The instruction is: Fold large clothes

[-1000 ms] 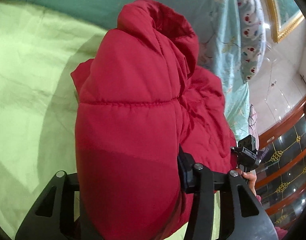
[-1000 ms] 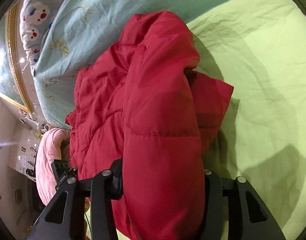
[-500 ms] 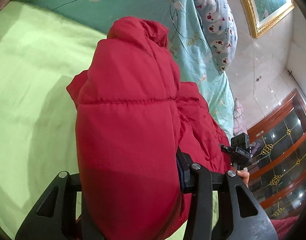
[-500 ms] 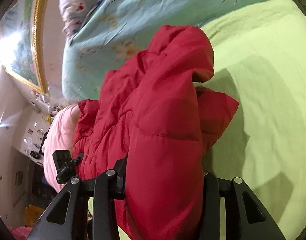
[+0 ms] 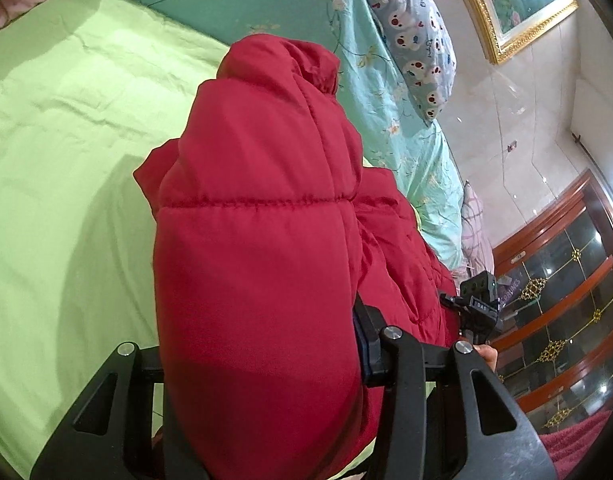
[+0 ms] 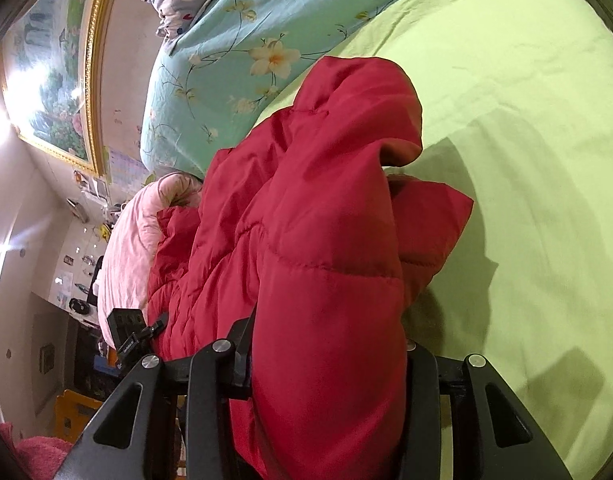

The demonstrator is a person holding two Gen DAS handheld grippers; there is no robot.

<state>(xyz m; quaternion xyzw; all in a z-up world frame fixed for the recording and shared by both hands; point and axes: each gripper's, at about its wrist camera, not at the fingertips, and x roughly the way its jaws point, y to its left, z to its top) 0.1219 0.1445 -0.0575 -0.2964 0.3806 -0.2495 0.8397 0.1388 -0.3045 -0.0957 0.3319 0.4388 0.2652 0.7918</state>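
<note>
Left wrist view: the left gripper [image 5: 262, 364] is seen with its jaws part-way open and pressed on a thick padded fold of the red jacket [image 5: 258, 216], which bulges up between them. In the right wrist view the right gripper [image 6: 326, 364] is clamped in the same way on another bunched fold of the jacket [image 6: 318, 240] — the two grips appear to be taken at matching places so that the bulky garment can be carried level and laid over in one fold. The jacket is held up above the green sheet [image 5: 66, 152], its far end hanging down towards the sheet, where a shadow is cast; whether that end touches cannot be told. A floral quilt [image 5: 394, 92] and a pillow [image 5: 414, 40] lie beyond. No container is seen on the bed — only a glass-fronted cabinet [image 5: 554, 300] at the edge, its contents too blurred to make out.
</note>
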